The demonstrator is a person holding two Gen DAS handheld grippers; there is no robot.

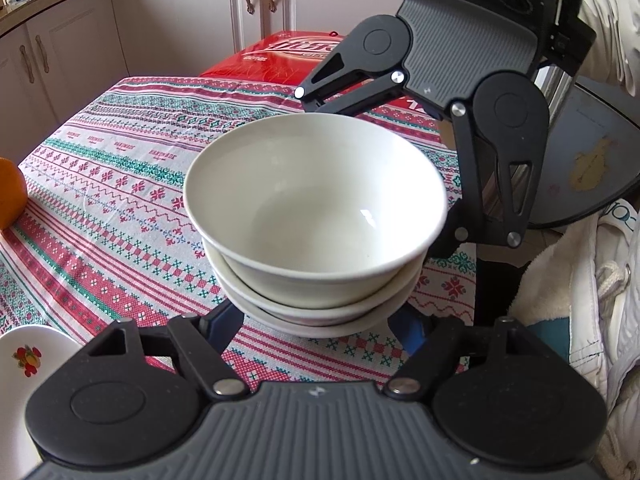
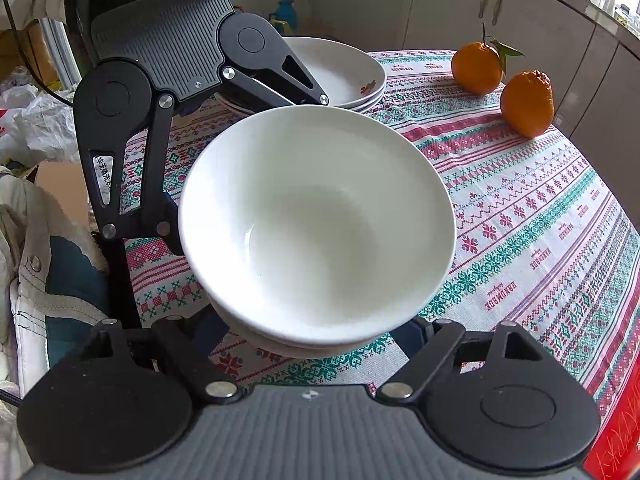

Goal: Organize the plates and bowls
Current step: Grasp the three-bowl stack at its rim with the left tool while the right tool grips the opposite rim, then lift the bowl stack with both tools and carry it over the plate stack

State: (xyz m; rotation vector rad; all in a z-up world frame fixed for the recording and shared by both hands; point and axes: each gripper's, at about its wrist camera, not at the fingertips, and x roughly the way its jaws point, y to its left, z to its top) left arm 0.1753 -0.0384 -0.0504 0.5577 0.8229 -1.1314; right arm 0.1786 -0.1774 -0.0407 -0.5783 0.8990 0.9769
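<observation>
Patterned tablecloth [image 1: 100, 216] covers the table under both grippers. Between the wide-spread jaws of the left gripper [image 1: 316, 328] sits a stack of white bowls [image 1: 316, 208]; the right gripper [image 2: 312, 332] likewise straddles it, jaws apart, from the opposite side. Whether either's fingers touch the stack is unclear. Beyond the right jaws lie stacked plates [image 2: 344, 68] and two oranges [image 2: 526, 104].

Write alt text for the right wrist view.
A stack of white bowls sits on a patterned tablecloth, flanked by the right gripper in the foreground and the left gripper opposite. Behind are a stack of fruit-print plates and two oranges.
</observation>
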